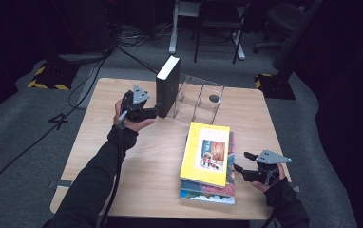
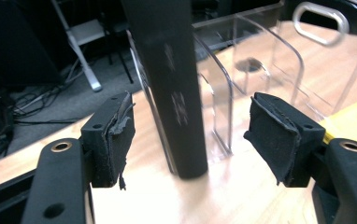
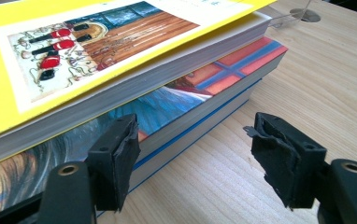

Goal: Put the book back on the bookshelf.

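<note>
A black book (image 1: 167,85) stands upright in the left slot of a clear acrylic rack (image 1: 199,100) at the back of the table. My left gripper (image 1: 152,113) is at the book's near spine, open. In the left gripper view the black book's spine (image 2: 176,93) rises between the two pads (image 2: 116,144) with a gap on each side. A yellow book (image 1: 207,153) lies on top of a blue-covered book (image 1: 208,194). My right gripper (image 1: 242,161) is open at the right edge of that stack. In the right gripper view the yellow book (image 3: 97,51) overhangs the blue-covered book (image 3: 200,88).
The wooden table (image 1: 146,166) has bare room at its left and front. The rack's other slots hold no books, and a small dark disc (image 1: 213,98) lies by its right end. Chairs (image 1: 217,28) and cables (image 1: 89,76) stand on the dark floor behind.
</note>
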